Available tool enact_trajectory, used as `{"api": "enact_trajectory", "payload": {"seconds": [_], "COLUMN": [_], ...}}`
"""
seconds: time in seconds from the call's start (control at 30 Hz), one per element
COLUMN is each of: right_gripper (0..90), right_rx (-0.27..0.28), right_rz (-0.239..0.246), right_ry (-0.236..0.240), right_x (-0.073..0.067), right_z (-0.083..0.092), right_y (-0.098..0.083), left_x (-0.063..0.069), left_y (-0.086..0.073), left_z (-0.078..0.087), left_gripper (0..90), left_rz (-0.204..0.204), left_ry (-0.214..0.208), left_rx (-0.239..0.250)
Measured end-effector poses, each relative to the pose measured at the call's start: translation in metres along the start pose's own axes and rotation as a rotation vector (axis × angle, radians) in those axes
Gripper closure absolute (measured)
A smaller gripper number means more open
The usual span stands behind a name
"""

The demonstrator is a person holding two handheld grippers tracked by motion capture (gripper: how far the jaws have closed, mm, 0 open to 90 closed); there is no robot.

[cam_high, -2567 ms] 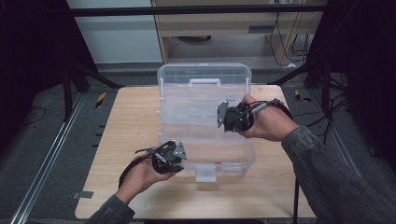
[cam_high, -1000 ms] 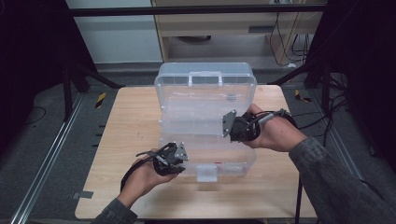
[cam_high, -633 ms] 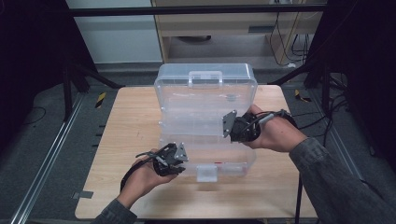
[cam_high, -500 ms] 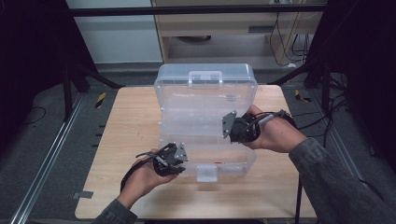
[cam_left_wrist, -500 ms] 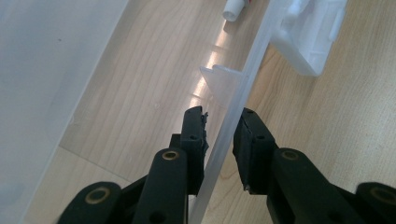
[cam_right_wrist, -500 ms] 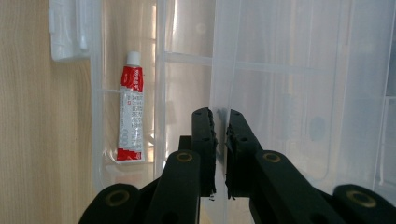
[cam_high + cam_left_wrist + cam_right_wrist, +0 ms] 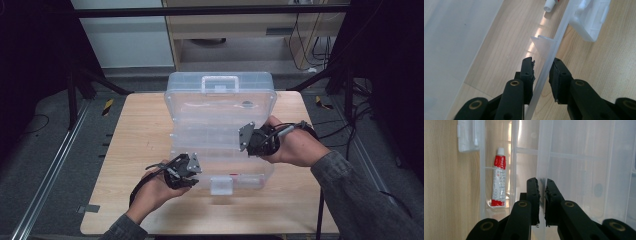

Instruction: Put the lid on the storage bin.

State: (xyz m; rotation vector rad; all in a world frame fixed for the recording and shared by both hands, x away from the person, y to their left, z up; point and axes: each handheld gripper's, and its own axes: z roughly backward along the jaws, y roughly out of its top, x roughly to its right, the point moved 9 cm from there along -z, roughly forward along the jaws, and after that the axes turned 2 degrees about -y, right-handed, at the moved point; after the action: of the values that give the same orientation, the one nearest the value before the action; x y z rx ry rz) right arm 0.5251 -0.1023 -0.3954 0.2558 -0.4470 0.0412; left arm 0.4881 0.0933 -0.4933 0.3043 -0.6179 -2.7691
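a clear box (image 7: 220,132) sits mid-table (image 7: 135,140), lid (image 7: 222,102) partly raised. the left gripper (image 7: 541,72) straddles the front wall of the base, jaws set narrowly either side of the plastic, seemingly pinning it, near the latch (image 7: 221,184). the right gripper (image 7: 542,195) is pinched tight on the lid's edge. a red tube (image 7: 499,180) lies in a front compartment. to open well, i'd judge: keep the base pinned flat, swing the lid back in an arc about its hinge, don't drag the box
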Motion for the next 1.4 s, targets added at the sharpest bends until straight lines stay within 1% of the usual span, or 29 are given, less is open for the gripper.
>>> {"api": "enact_trajectory", "payload": {"seconds": [0.33, 0.4, 0.47, 0.53, 0.6, 0.67, 0.73, 0.77, 0.8, 0.87, 0.93, 1.17, 1.2, 1.27, 1.33, 1.4], "right_gripper": [83.6, 83.6, 83.5, 83.4, 83.3, 83.2, 83.0, 83.1, 83.1, 82.9, 82.8, 82.4, 82.4, 82.3, 82.2, 82.2], "right_rx": [0.006, 0.004, 0.003, 0.002, 0.0, -0.002, -0.001, 0.001, 0.002, -0.001, 0.0, -0.002, -0.003, -0.002, -0.001, -0.003], "right_rz": [0.0, 0.003, 0.006, 0.004, 0.004, 0.005, 0.007, 0.004, 0.005, 0.01, 0.008, 0.009, 0.002, 0.008, 0.007, 0.007], "right_ry": [0.01, 0.01, 0.01, 0.012, 0.012, 0.01, 0.009, 0.01, 0.012, 0.01, 0.008, 0.007, 0.007, 0.009, 0.009, 0.009], "right_x": [0.0, 0.0, 0.0, 0.0, 0.0, 0.0, -0.001, -0.001, 0.0, 0.0, 0.0, -0.001, -0.001, -0.001, 0.0, -0.001], "right_z": [0.0, 0.0, 0.0, 0.0, 0.0, 0.0, 0.0, 0.0, 0.0, 0.0, 0.0, 0.0, 0.0, -0.001, -0.001, -0.001], "right_y": [0.0, 0.0, -0.001, -0.001, -0.001, -0.001, -0.002, -0.001, -0.001, -0.001, -0.001, -0.002, -0.002, -0.001, -0.001, -0.001], "left_x": [0.0, 0.0, 0.0, 0.0, 0.003, 0.005, 0.007, 0.006, 0.004, -0.004, -0.016, -0.062, -0.068, -0.078, -0.088, -0.094], "left_y": [0.0, 0.001, 0.005, 0.009, 0.013, 0.018, 0.021, 0.022, 0.022, 0.021, 0.018, 0.014, 0.014, 0.014, 0.014, 0.017], "left_z": [0.0, 0.003, 0.012, 0.026, 0.042, 0.06, 0.074, 0.081, 0.089, 0.102, 0.112, 0.143, 0.145, 0.146, 0.144, 0.143], "left_gripper": [72.7, 71.0, 64.6, 61.5, 58.3, 58.0, 60.9, 61.9, 63.1, 66.6, 70.5, 84.0, 85.3, 89.4, 89.6, 89.7], "left_rz": [-0.002, 0.002, 0.012, 0.018, 0.032, 0.044, 0.061, 0.065, 0.075, 0.092, 0.113, 0.195, 0.209, 0.245, 0.26, 0.267], "left_ry": [0.006, 0.013, 0.022, 0.025, 0.016, 0.0, -0.035, -0.041, -0.038, -0.023, -0.01, 0.031, 0.035, 0.035, 0.041, 0.04], "left_rx": [0.003, 0.018, 0.062, 0.115, 0.162, 0.217, 0.259, 0.279, 0.296, 0.309, 0.308, 0.322, 0.319, 0.314, 0.299, 0.293]}}
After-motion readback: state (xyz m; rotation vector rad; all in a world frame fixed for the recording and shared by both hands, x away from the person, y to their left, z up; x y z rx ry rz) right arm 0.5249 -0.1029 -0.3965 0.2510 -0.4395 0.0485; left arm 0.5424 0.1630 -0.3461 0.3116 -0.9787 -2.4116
